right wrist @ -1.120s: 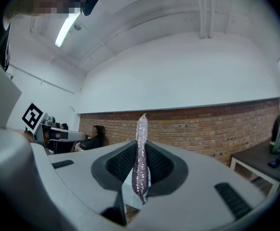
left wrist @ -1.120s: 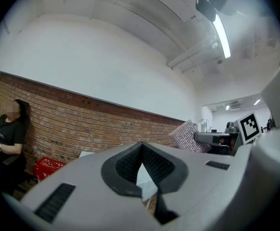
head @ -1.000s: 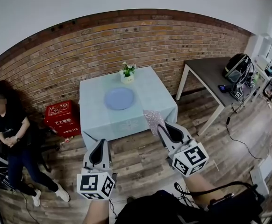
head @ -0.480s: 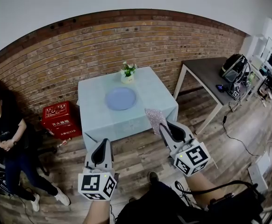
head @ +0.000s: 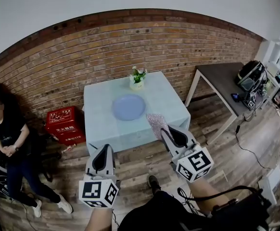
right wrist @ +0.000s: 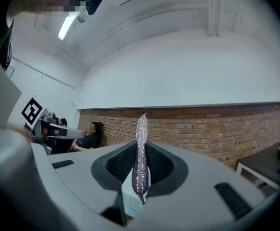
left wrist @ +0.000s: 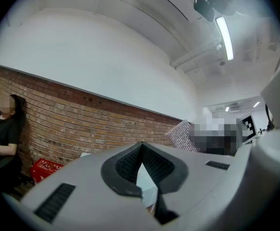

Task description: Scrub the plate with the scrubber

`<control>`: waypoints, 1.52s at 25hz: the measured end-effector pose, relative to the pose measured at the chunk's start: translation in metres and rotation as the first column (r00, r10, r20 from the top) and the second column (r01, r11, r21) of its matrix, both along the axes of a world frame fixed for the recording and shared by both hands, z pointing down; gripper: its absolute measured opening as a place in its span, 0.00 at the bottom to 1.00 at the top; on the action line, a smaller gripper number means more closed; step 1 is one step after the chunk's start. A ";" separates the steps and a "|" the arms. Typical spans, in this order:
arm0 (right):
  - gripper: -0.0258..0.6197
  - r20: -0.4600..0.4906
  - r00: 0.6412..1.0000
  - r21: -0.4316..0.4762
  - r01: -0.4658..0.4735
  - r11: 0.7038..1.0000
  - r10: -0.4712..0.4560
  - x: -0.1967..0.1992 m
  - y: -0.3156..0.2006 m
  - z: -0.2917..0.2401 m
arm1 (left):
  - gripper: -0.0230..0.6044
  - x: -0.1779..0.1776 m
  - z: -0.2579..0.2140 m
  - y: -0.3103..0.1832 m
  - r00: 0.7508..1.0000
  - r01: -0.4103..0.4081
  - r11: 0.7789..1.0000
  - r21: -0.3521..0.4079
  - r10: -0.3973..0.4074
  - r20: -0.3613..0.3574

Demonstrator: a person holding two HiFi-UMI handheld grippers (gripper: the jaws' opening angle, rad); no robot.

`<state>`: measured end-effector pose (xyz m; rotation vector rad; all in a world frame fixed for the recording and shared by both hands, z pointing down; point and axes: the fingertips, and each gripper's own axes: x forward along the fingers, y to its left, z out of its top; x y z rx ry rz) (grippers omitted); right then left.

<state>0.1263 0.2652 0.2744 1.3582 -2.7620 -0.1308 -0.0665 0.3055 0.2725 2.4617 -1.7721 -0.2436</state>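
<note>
A round lavender plate (head: pixel 128 107) lies in the middle of a small table with a pale blue cloth (head: pixel 168 100), seen in the head view. My right gripper (head: pixel 163 129) is shut on a glittery pink-silver scrubber (head: pixel 156 122) (right wrist: pixel 141 155), which sticks up flat between its jaws. It hangs in front of the table's near right edge, short of the plate. My left gripper (head: pixel 103 147) (left wrist: pixel 141 170) is shut with nothing in it, lower and to the left, over the wooden floor before the table.
A small pot of white flowers (head: pixel 138 78) stands at the table's back edge. A red box (head: pixel 65 124) sits on the floor left of the table, beside a seated person (head: pixel 7 143). A dark desk (head: pixel 226 83) with gear stands right. A brick wall (head: pixel 101 47) runs behind.
Both grippers have moved nearer to the table, which now looks closer and larger. The scrubber stays clamped in the right gripper and the left one stays shut.
</note>
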 end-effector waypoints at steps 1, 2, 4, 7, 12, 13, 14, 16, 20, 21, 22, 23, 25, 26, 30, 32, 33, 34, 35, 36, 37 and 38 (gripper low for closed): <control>0.15 0.004 1.000 -0.005 0.004 1.000 -0.004 0.001 -0.009 0.001 | 0.05 0.001 0.000 -0.008 1.000 0.007 1.000 -0.004 -0.007 0.005; 0.15 0.005 1.000 -0.007 0.007 1.000 -0.007 0.003 -0.018 0.001 | 0.05 0.002 0.001 -0.016 1.000 0.013 1.000 -0.011 -0.012 0.009; 0.15 0.007 1.000 -0.009 0.011 1.000 -0.011 0.009 -0.037 0.001 | 0.05 0.007 0.003 -0.034 1.000 0.021 1.000 -0.021 -0.021 0.012; 0.15 0.026 0.999 -0.015 0.026 1.000 -0.026 0.019 -0.066 0.002 | 0.05 0.015 0.002 -0.060 0.999 0.032 0.999 -0.029 -0.031 0.021; 0.15 0.043 0.998 -0.035 0.051 0.998 -0.050 0.030 -0.111 0.008 | 0.05 0.027 0.005 -0.101 0.998 0.051 0.998 -0.046 -0.050 0.029; 0.15 0.045 0.998 -0.040 0.055 0.998 -0.053 0.032 -0.119 0.009 | 0.05 0.029 0.006 -0.108 0.998 0.055 0.997 -0.049 -0.053 0.034; 0.15 0.048 0.997 -0.044 0.059 0.997 -0.057 0.034 -0.128 0.010 | 0.05 0.032 0.005 -0.116 0.998 0.058 0.997 -0.051 -0.056 0.040; 0.15 0.052 0.996 -0.047 0.071 0.996 -0.069 0.039 -0.144 0.011 | 0.05 0.036 0.005 -0.131 0.996 0.072 0.996 -0.056 -0.069 0.047; 0.15 0.058 0.994 -0.066 0.092 0.994 -0.088 0.051 -0.177 0.016 | 0.05 0.047 0.009 -0.163 0.994 0.093 0.993 -0.076 -0.089 0.061; 0.15 0.062 0.994 -0.070 0.094 0.993 -0.090 0.054 -0.185 0.016 | 0.05 0.050 0.008 -0.170 0.993 0.097 0.992 -0.079 -0.092 0.069; 0.15 0.067 0.993 -0.070 0.097 0.993 -0.093 0.057 -0.191 0.016 | 0.05 0.053 0.007 -0.177 0.992 0.105 0.992 -0.077 -0.099 0.079; 0.15 0.072 0.993 -0.070 0.102 0.992 -0.097 0.061 -0.198 0.016 | 0.05 0.055 0.006 -0.184 0.990 0.115 0.991 -0.073 -0.109 0.088; 0.15 0.084 0.991 -0.069 0.114 0.991 -0.108 0.069 -0.211 0.016 | 0.05 0.061 0.005 -0.198 0.988 0.129 0.989 -0.072 -0.122 0.096; 0.15 0.090 0.990 -0.072 0.118 0.990 -0.112 0.073 -0.218 0.016 | 0.05 0.064 0.005 -0.206 0.988 0.130 0.988 -0.077 -0.123 0.096; 0.15 0.091 0.988 -0.081 0.130 0.988 -0.122 0.084 -0.242 0.023 | 0.05 0.074 0.008 -0.228 0.985 0.146 0.985 -0.093 -0.136 0.106; 0.15 0.099 0.987 -0.082 0.133 0.988 -0.125 0.087 -0.252 0.026 | 0.05 0.077 0.008 -0.238 0.985 0.145 0.984 -0.100 -0.133 0.112; 0.15 0.101 0.987 -0.082 0.134 0.988 -0.126 0.087 -0.257 0.026 | 0.05 0.078 0.009 -0.242 0.985 0.142 0.985 -0.103 -0.130 0.115; 0.15 0.100 0.987 -0.081 0.134 0.988 -0.126 0.087 -0.261 0.027 | 0.05 0.079 0.009 -0.246 0.985 0.138 0.985 -0.105 -0.125 0.118; 0.15 0.098 0.987 -0.083 0.134 0.988 -0.126 0.086 -0.264 0.029 | 0.05 0.079 0.010 -0.250 0.986 0.134 0.985 -0.108 -0.121 0.119; 0.15 0.096 0.987 -0.086 0.134 0.987 -0.126 0.084 -0.268 0.030 | 0.05 0.079 0.011 -0.254 0.986 0.130 0.985 -0.110 -0.117 0.119; 0.15 0.094 0.987 -0.091 0.135 0.987 -0.127 0.082 -0.271 0.031 | 0.05 0.078 0.012 -0.259 0.986 0.127 0.986 -0.112 -0.114 0.118; 0.15 0.091 0.987 -0.095 0.138 0.986 -0.129 0.080 -0.274 0.032 | 0.05 0.076 0.013 -0.264 0.987 0.125 0.986 -0.113 -0.112 0.116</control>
